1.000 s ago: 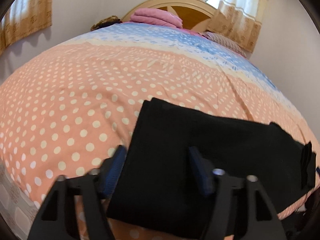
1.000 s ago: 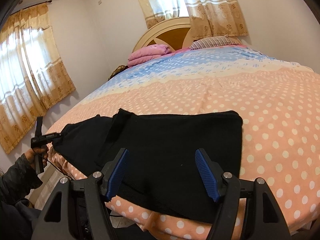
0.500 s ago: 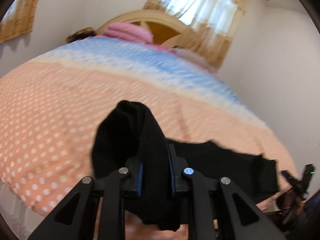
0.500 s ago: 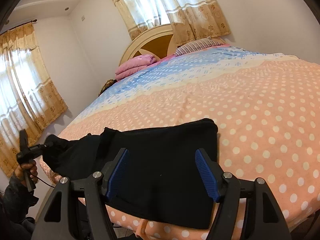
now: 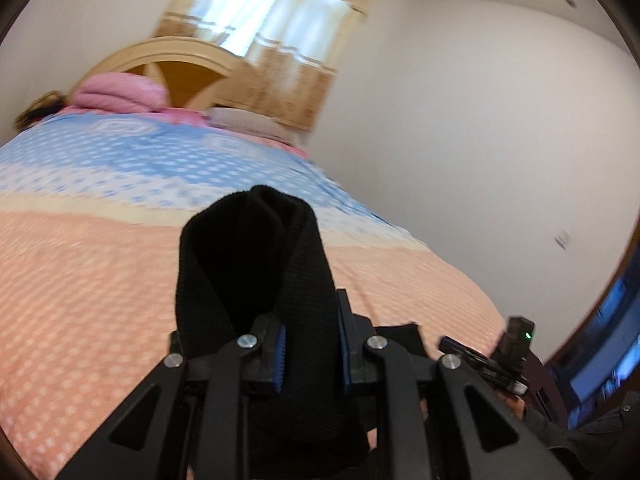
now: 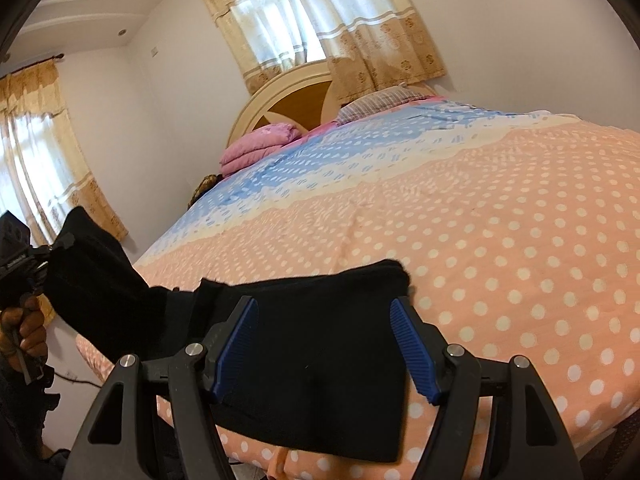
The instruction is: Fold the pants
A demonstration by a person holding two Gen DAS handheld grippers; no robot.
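Black knit pants (image 6: 320, 344) lie folded near the foot edge of the bed. My left gripper (image 5: 310, 356) is shut on one end of the pants (image 5: 256, 264) and holds it bunched up above the bed. That lifted end also shows at the left in the right wrist view (image 6: 92, 276), with the left gripper (image 6: 24, 256) beside it. My right gripper (image 6: 324, 340) is open and empty, its blue pads on either side of the flat part of the pants.
The bed has a pink polka-dot and blue cover (image 6: 480, 216). A pink folded blanket (image 6: 256, 146), pillow (image 6: 376, 104) and wooden headboard (image 6: 288, 92) are at the far end. White walls and curtained windows (image 6: 316, 20) surround it. A dark screen (image 5: 600, 340) stands at right.
My left gripper closed on the pants' end and lifted it up off the bed, swinging rightward. My right gripper stayed open and dropped closer over the flat part.
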